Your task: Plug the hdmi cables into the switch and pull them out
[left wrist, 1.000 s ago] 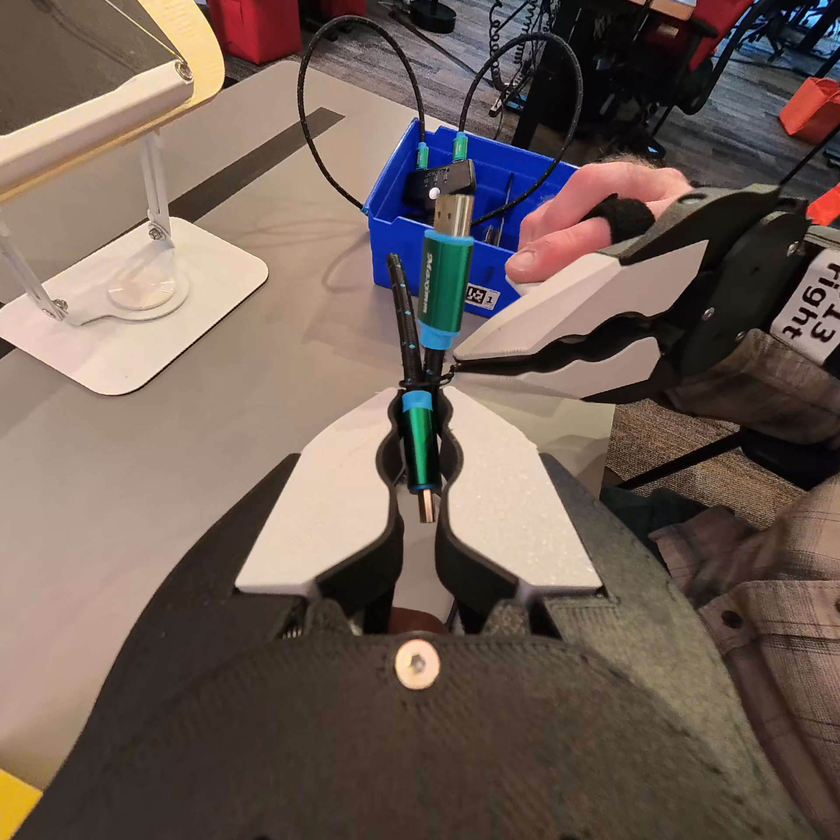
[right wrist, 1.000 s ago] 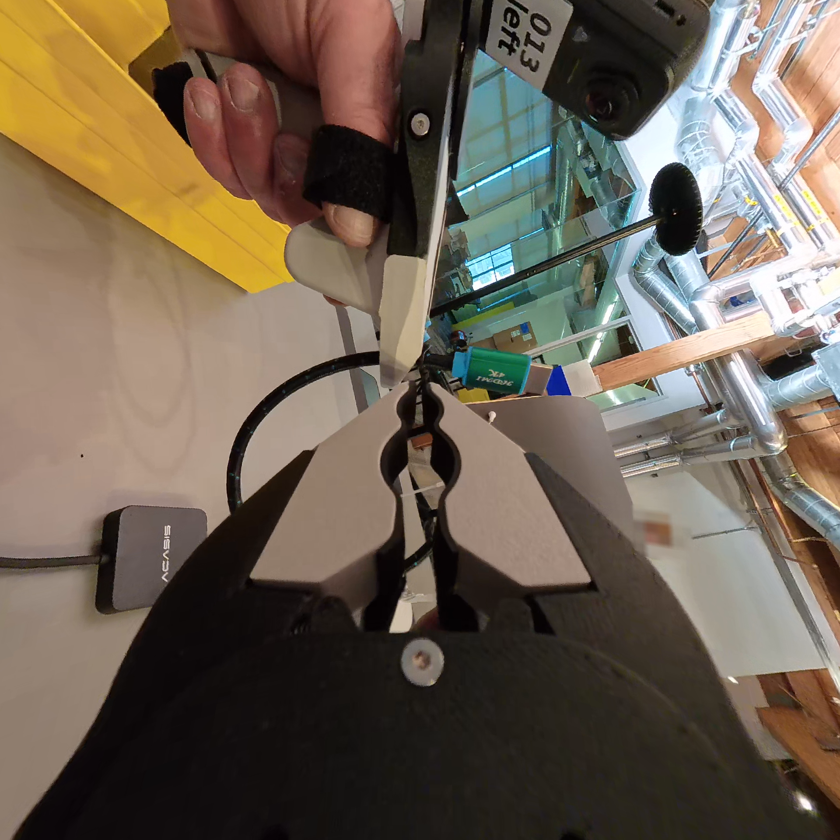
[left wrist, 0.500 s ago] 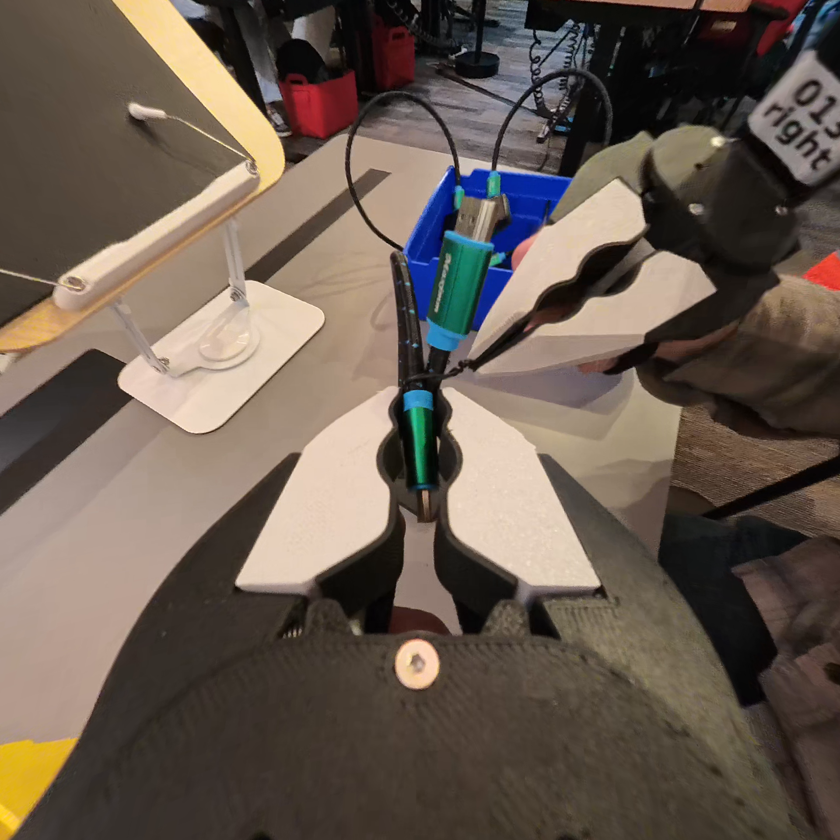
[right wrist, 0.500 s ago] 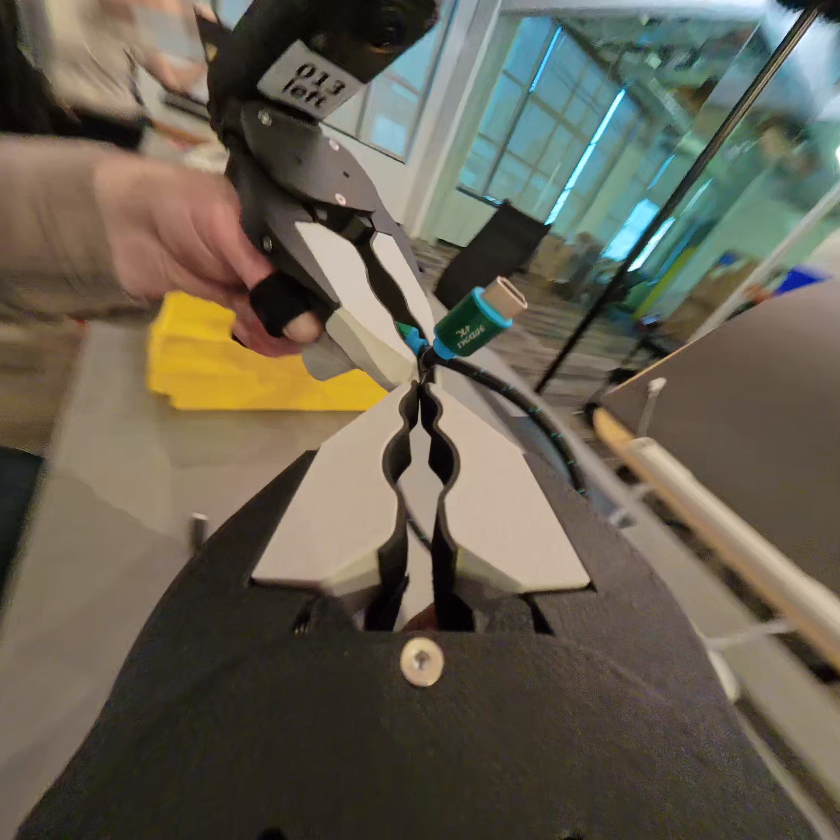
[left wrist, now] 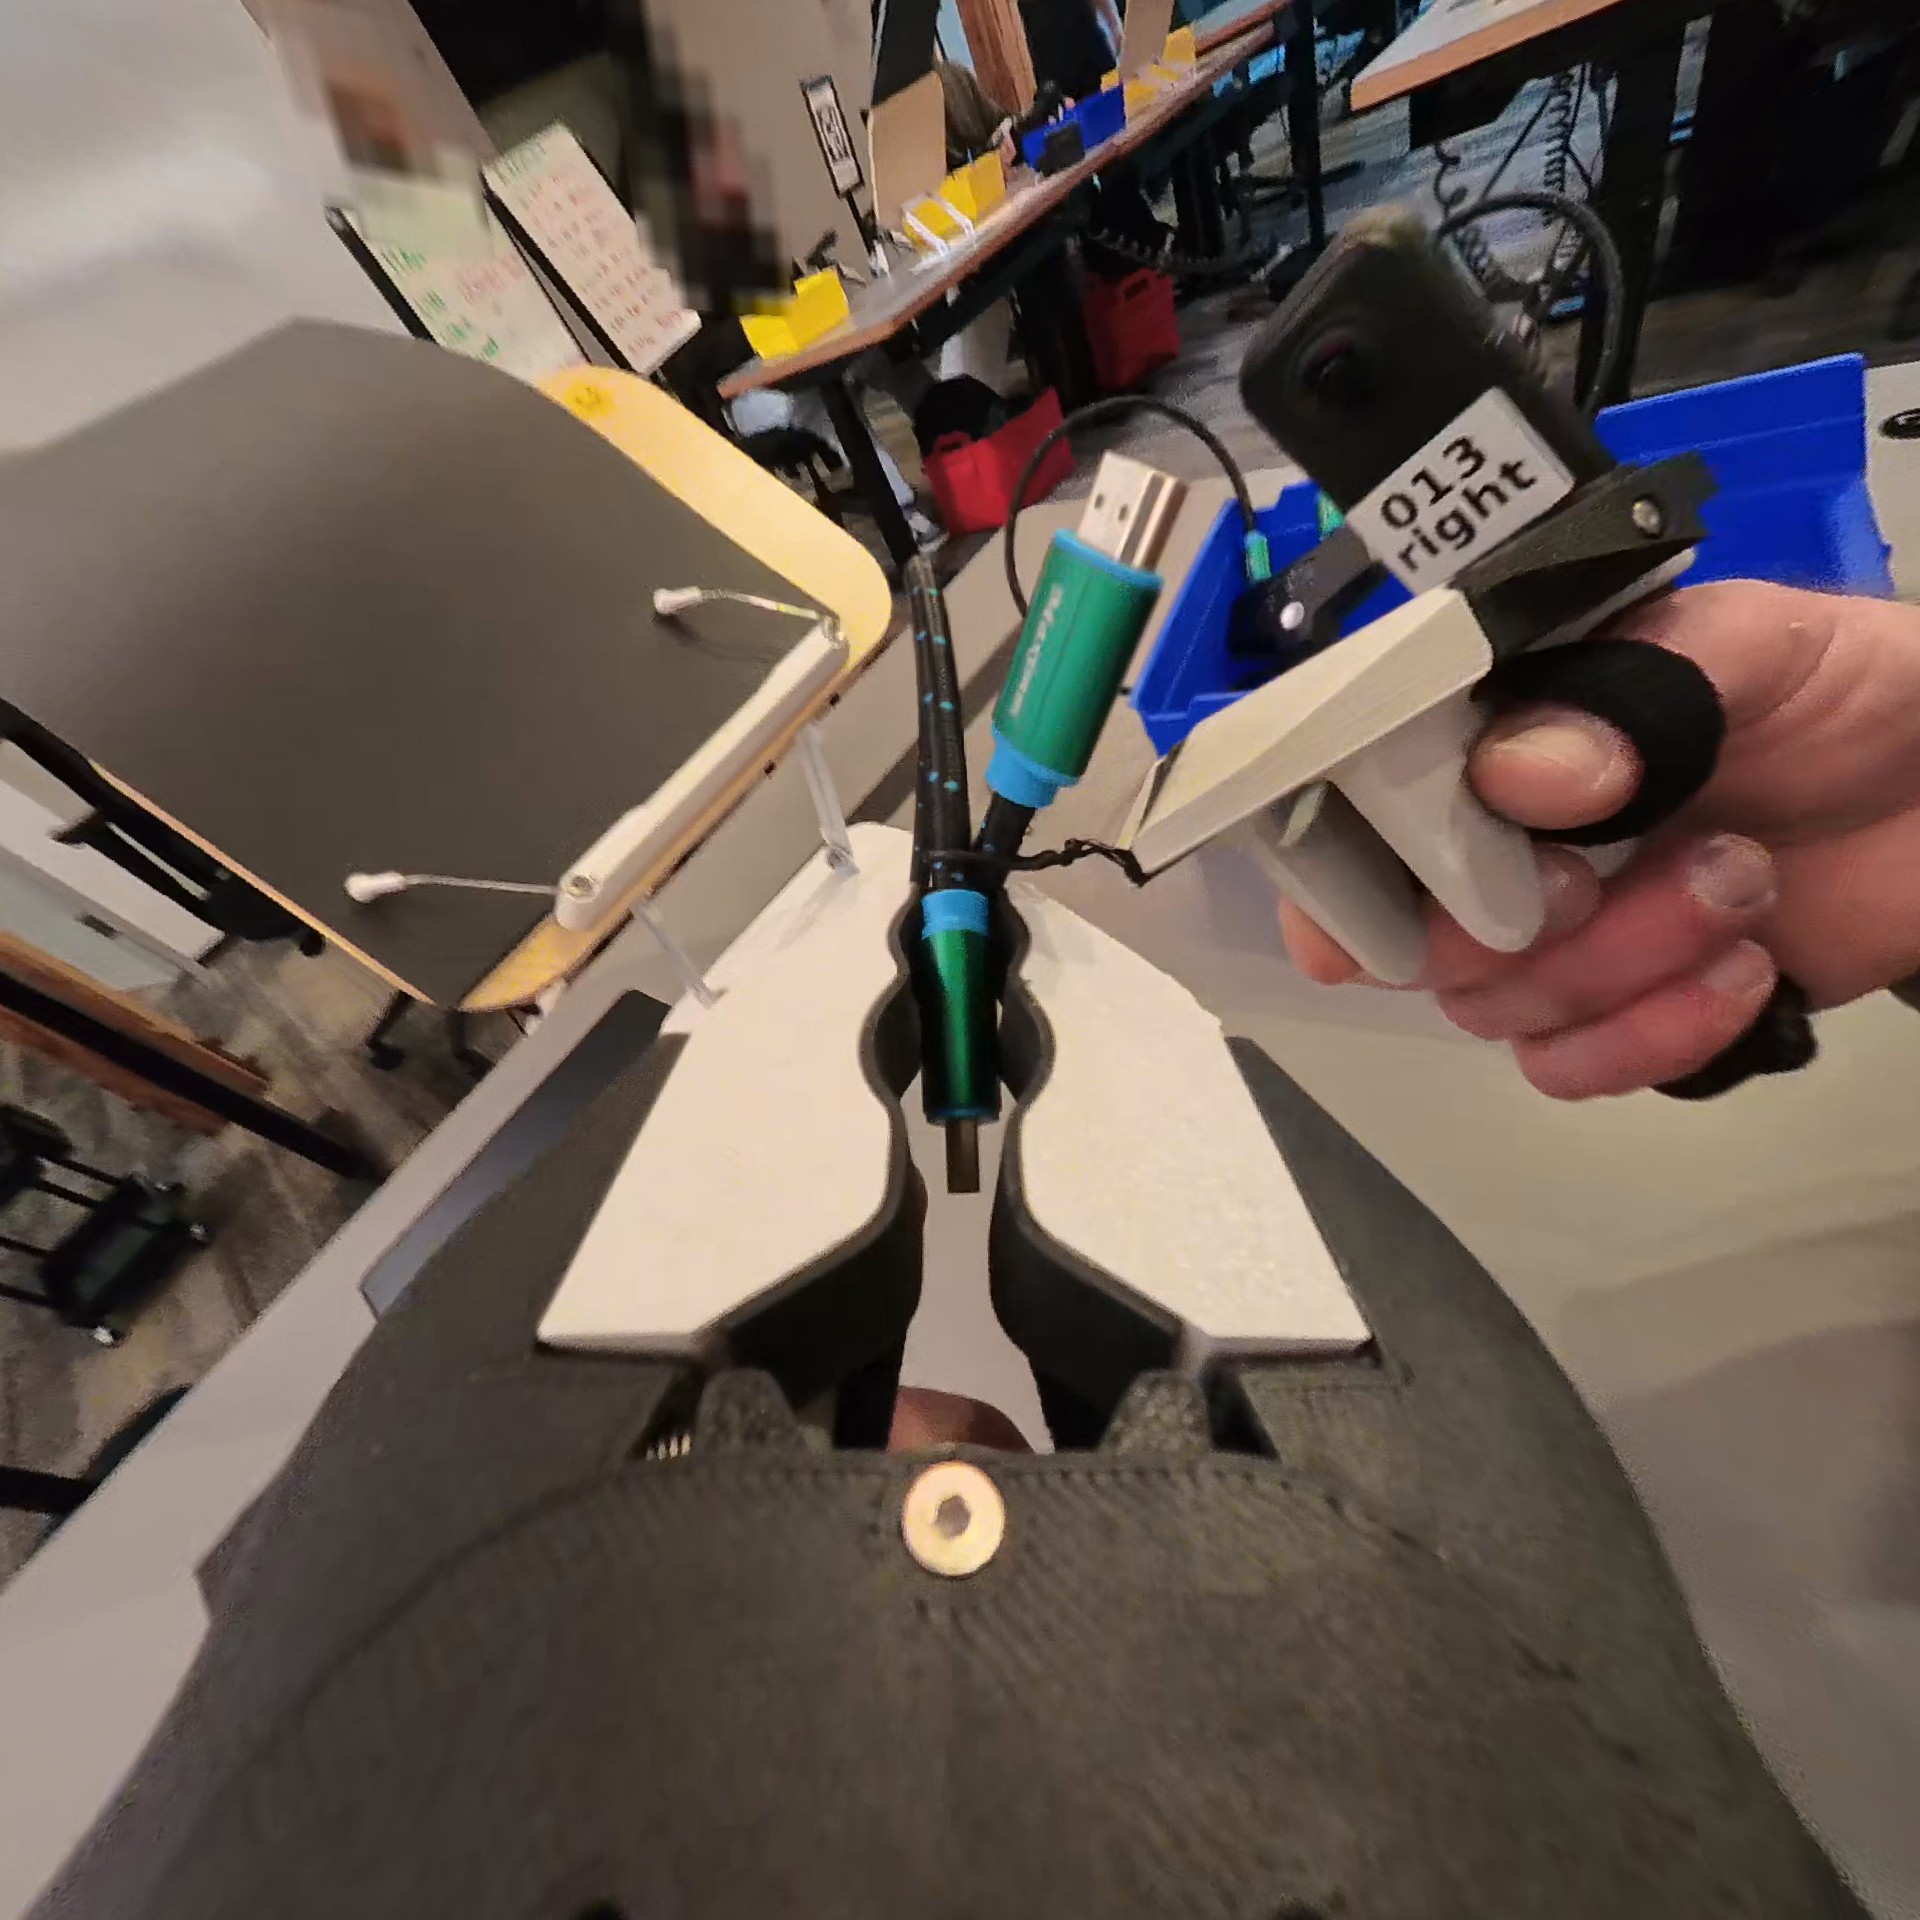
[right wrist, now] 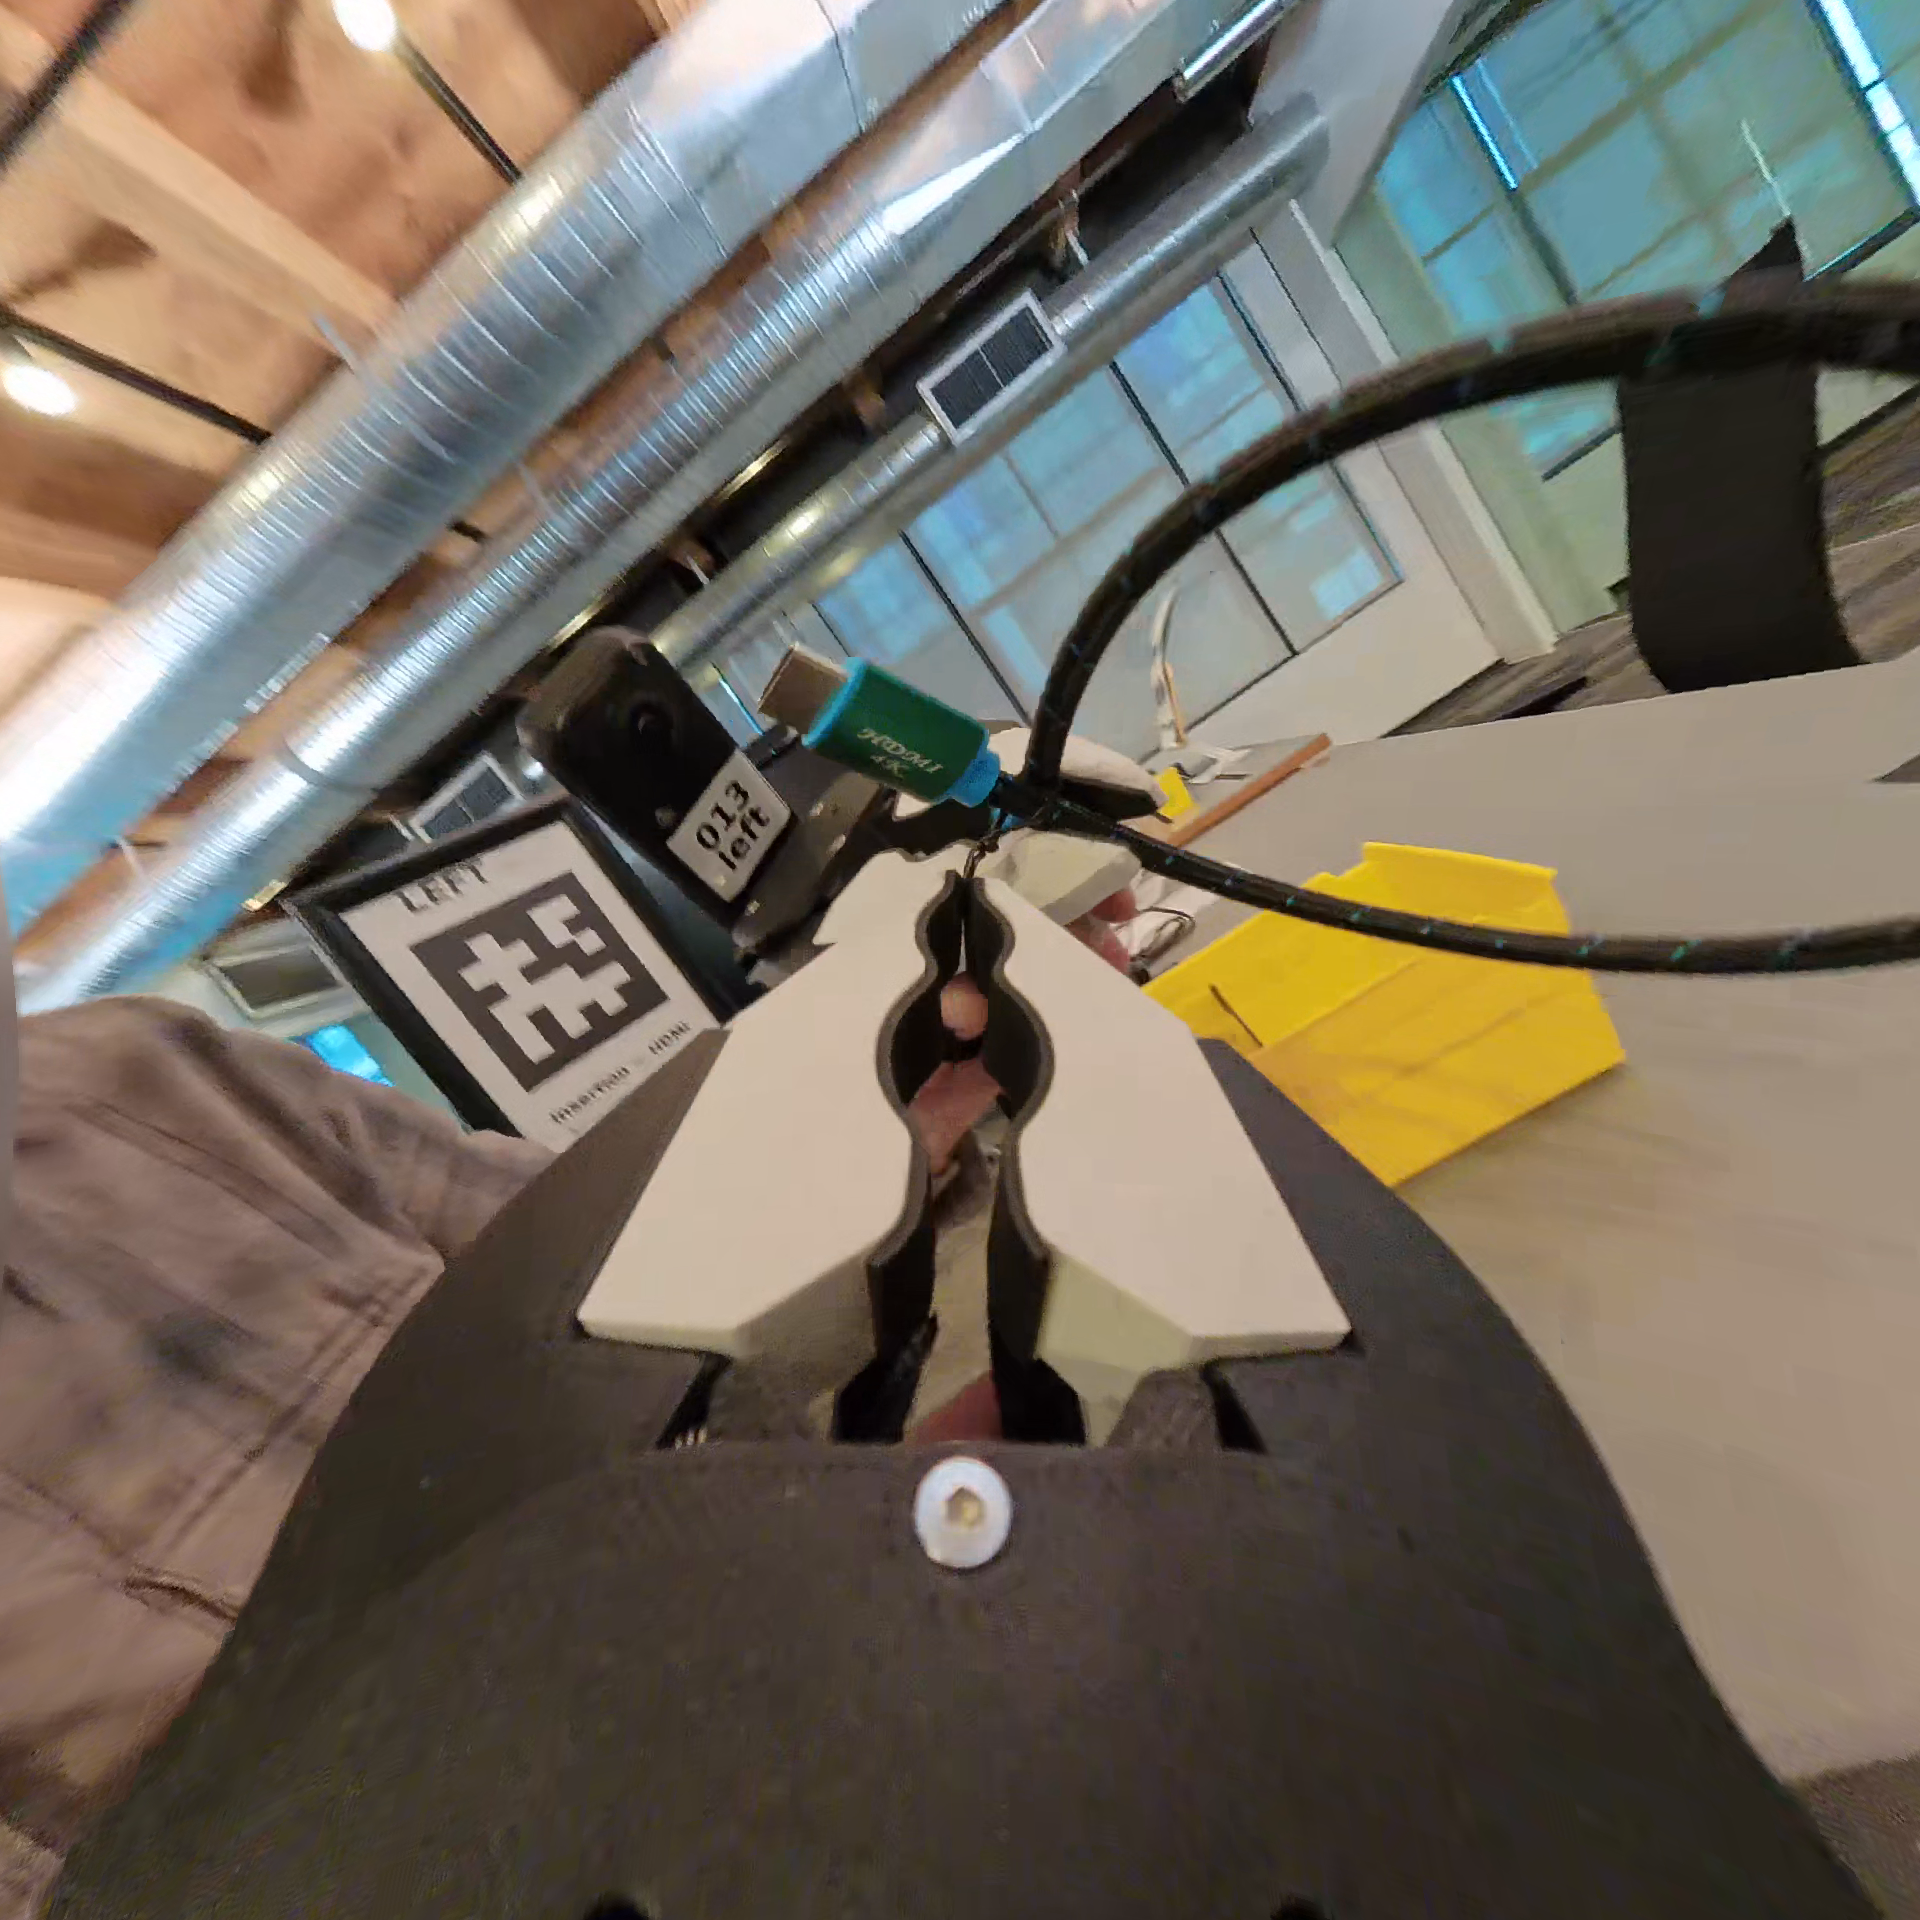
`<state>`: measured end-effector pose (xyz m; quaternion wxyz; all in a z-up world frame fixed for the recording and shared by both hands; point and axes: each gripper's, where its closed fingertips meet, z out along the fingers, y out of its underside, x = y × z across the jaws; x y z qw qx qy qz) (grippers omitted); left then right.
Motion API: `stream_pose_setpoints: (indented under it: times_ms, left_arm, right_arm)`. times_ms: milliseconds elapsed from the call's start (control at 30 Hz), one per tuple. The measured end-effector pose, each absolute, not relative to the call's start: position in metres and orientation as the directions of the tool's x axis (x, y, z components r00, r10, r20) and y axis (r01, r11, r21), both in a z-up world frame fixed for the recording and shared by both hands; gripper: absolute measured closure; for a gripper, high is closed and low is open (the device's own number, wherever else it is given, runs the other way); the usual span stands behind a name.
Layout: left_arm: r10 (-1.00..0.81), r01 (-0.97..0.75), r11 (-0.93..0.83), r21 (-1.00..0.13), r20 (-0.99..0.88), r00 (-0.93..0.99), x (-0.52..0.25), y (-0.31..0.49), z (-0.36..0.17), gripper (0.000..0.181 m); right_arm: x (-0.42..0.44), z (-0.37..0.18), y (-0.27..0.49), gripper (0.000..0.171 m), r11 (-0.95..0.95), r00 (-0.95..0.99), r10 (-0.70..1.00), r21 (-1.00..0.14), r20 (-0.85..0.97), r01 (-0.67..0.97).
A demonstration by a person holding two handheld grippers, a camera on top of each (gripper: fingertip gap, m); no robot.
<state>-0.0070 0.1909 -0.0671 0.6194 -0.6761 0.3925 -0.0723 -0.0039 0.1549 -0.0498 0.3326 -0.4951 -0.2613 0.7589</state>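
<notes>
My left gripper [left wrist: 961,914] is shut on a green HDMI plug [left wrist: 958,1023] with a blue collar; its metal tip points back at the camera. A second green plug [left wrist: 1075,644] sticks up just beyond, and shows in the right wrist view [right wrist: 894,748]. A thin black twist tie [left wrist: 1070,857] binds the two black braided cables [left wrist: 940,727]. My right gripper [right wrist: 961,883] is shut on the tie's loose end, its tip [left wrist: 1138,847] just right of the cables. A black switch [left wrist: 1283,613] lies in the blue bin [left wrist: 1745,478].
A black board on a clear stand [left wrist: 416,644] stands to the left on the grey table [left wrist: 1558,1195]. A yellow bin [right wrist: 1403,997] sits on the table. The braided cable loops wide in the air [right wrist: 1351,914]. A marker card [right wrist: 530,987] stands behind the left gripper. My left and right fingertips are right by each other.
Both grippers have tilted and turned, so both views swung round. The right gripper has rolled over, its camera now on top, still pinching the tie. The left keeps hold of its plug.
</notes>
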Motion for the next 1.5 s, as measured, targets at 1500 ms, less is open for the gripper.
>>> stream_pose_setpoints:
  times_ms: [1500]
  left_arm:
    - [-0.682, -0.466, -0.107, -0.878, -0.276, 0.678, 0.000, 0.187, -0.089, 0.171]
  right_arm:
    - [-0.001, -0.075, 0.163, 0.164, 0.693, 0.282, 0.513, -0.585, 0.811, 0.422]
